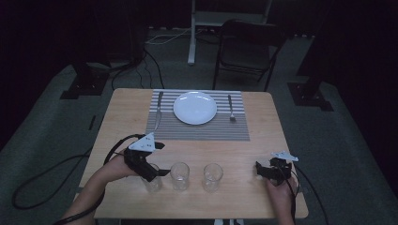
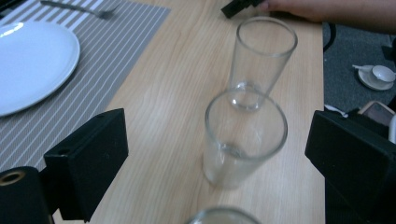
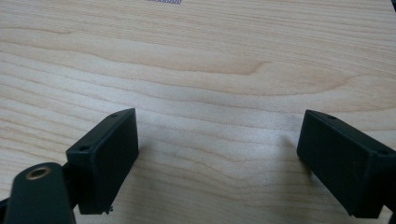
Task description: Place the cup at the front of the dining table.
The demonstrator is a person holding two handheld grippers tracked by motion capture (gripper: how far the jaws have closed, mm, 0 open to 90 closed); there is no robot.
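Three clear empty glasses stand in a row near the table's front edge: a left glass (image 1: pixel 152 183), a middle glass (image 1: pixel 179 176) and a right glass (image 1: pixel 212 177). My left gripper (image 1: pixel 160 160) hovers over the left glass, pointing right along the row, jaws wide open. In the left gripper view that glass's rim (image 2: pixel 224 215) lies low between the jaws, untouched, with the middle glass (image 2: pixel 245 140) and the right glass (image 2: pixel 262 56) beyond. My right gripper (image 1: pixel 265 169) rests on the table at the front right, open (image 3: pixel 219 158) over bare wood.
A striped placemat (image 1: pixel 197 129) at the table's far side carries a white plate (image 1: pixel 195 108), a knife (image 1: pixel 158 110) to its left and a fork (image 1: pixel 231 108) to its right. A dark chair (image 1: pixel 248 47) stands beyond the table (image 1: pixel 253 145).
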